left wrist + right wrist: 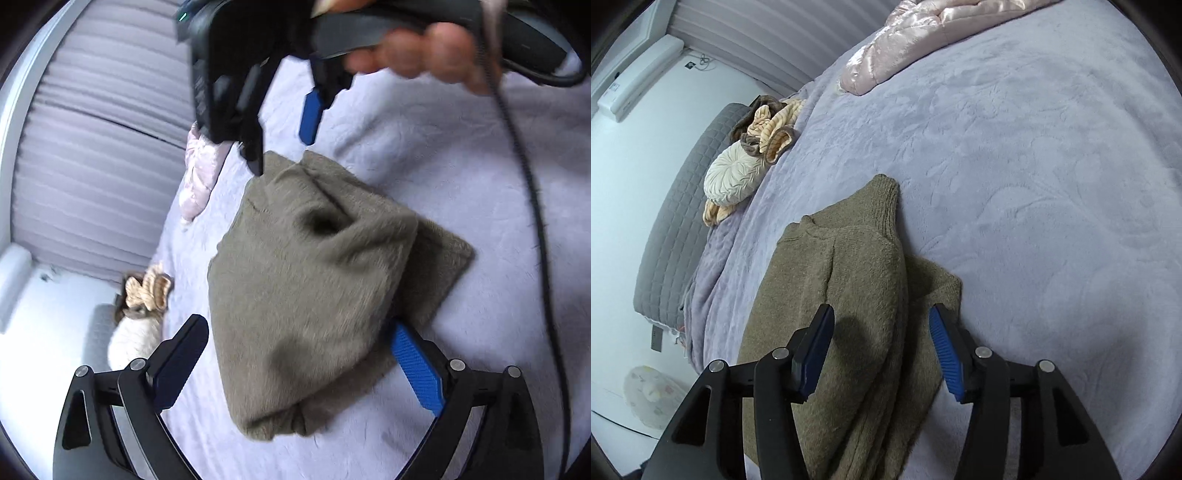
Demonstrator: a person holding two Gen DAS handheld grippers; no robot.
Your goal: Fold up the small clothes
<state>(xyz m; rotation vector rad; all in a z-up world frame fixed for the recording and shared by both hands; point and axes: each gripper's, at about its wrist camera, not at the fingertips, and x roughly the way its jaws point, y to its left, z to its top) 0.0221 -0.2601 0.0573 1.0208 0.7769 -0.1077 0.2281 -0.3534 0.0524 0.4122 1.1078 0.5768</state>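
An olive-brown knitted sweater (306, 288) is lying folded on a lilac plush blanket (461, 184), filling the middle of the left wrist view and running from 6 o'clock up to the centre in the right wrist view, where its ribbed cuff (884, 199) is pointing toward 12 o'clock. The left gripper (301, 347) is being held wide apart above the garment, with nothing between its blue pads and the near part of the fabric framed between them. The right gripper (882, 339) is likewise being held wide apart over the folded sweater, gripping nothing; in the left wrist view it is being seen at 12 o'clock, its dark fingertip just at the sweater's far edge, though contact cannot be told. A pink quilted jacket (923, 37) is lying toward 12 o'clock in the right wrist view, well apart from the sweater. A round cream cushion (733, 177) and a striped tan garment (775, 129) are resting at 10 o'clock, at the bed's edge.
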